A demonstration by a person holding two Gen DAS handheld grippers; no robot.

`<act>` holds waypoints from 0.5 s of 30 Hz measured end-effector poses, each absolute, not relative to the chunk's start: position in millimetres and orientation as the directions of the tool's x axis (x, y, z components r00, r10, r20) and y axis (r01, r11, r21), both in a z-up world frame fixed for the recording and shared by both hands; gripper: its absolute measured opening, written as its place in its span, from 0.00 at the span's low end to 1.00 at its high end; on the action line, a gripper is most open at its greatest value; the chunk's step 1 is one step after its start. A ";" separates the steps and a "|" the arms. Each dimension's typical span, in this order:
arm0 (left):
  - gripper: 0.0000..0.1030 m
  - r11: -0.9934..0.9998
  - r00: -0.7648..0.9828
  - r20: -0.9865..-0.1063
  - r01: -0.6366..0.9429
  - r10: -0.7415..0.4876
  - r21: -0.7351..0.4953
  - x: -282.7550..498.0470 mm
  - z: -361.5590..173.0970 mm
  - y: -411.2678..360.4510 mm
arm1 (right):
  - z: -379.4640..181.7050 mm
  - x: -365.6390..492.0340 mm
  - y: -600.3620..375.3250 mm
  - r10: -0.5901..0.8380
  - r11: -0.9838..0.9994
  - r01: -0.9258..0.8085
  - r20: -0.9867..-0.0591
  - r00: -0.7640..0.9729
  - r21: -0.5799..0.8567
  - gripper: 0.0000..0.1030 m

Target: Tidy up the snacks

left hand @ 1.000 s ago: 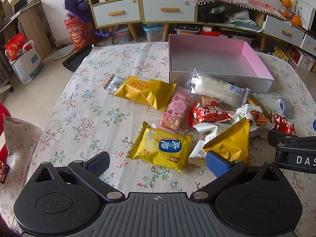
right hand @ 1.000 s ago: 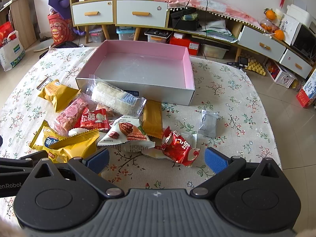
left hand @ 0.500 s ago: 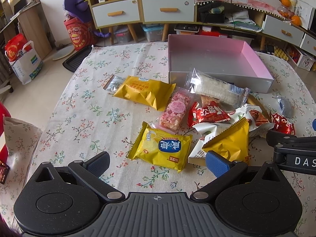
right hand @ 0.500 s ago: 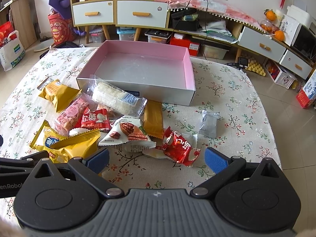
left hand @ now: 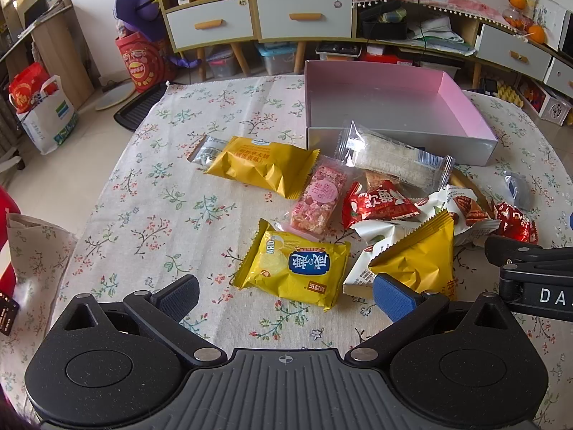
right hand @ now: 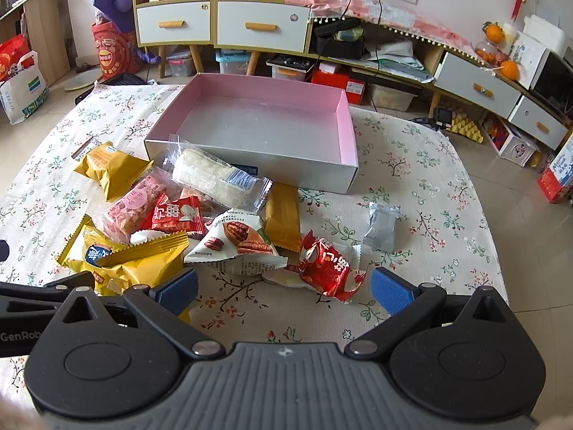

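Note:
An empty pink box (left hand: pixel 465 107) (right hand: pixel 343 125) stands at the far side of the table. Several snack packs lie in front of it: a yellow pack with a blue label (left hand: pixel 297 268), a long yellow pack (left hand: pixel 265 166), a pink nougat bar (left hand: pixel 318 199), a clear rice bar (right hand: pixel 218 179), a pecan pack (right hand: pixel 240 240), a red pack (right hand: pixel 329 265) and a small silver sachet (right hand: pixel 381 225). My left gripper (left hand: pixel 284 295) is open just short of the blue-label pack. My right gripper (right hand: pixel 283 290) is open just short of the red pack.
The table wears a floral cloth (left hand: pixel 161 193). Behind it stand cabinets with white drawers (right hand: pixel 265 27) and floor clutter. Each gripper's body shows at the edge of the other's view (left hand: pixel 530 268) (right hand: pixel 21 304).
The right gripper has crept slightly forward toward the snacks. The left gripper and the snacks have not visibly moved.

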State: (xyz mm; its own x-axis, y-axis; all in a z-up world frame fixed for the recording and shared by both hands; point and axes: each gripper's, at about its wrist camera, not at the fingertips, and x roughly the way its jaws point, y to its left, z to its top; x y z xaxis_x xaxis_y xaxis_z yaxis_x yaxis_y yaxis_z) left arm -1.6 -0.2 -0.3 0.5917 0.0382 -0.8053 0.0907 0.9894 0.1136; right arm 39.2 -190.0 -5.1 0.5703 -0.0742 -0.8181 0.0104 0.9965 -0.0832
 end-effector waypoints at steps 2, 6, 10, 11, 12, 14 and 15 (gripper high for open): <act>1.00 0.990 0.597 -0.802 0.091 0.031 0.106 -1.4 -0.6 -0.5 | -4.8 39.2 -190.5 -0.073 0.997 0.010 -0.818 0.571 -0.082 1.00; 1.00 0.989 0.616 -0.787 0.091 0.036 0.116 -1.6 -1.1 -1.8 | -4.8 39.3 -190.3 -0.073 0.997 0.009 -0.818 0.571 -0.082 1.00; 1.00 0.989 0.629 -0.777 0.089 0.034 0.115 -1.3 -2.8 -3.2 | -4.9 39.4 -190.4 -0.074 0.997 0.009 -0.818 0.570 -0.083 1.00; 1.00 0.989 0.627 -0.778 0.089 0.033 0.114 -1.1 -3.2 -3.6 | -4.9 39.3 -190.6 -0.074 0.996 0.009 -0.818 0.570 -0.084 1.00; 1.00 0.989 0.627 -0.778 0.090 0.033 0.115 -1.1 -3.3 -3.9 | -5.1 39.5 -190.5 -0.075 0.996 0.008 -0.819 0.569 -0.086 1.00; 1.00 0.989 0.600 -0.799 0.094 0.038 0.118 -0.4 -4.5 -4.0 | -5.4 39.3 -190.7 -0.076 0.996 0.009 -0.819 0.568 -0.086 1.00; 1.00 0.989 0.601 -0.799 0.095 0.037 0.118 -0.4 -4.5 -4.2 | -5.4 39.1 -190.7 -0.075 0.996 0.009 -0.819 0.568 -0.086 1.00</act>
State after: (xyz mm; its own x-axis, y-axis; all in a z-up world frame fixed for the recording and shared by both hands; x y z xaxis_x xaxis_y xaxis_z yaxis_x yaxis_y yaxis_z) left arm -0.4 -4.2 -4.5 0.6006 0.0375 -0.7987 0.0946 0.9885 0.1176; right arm 39.1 -190.7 -5.4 0.5684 -0.0755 -0.8193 0.0088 0.9963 -0.0856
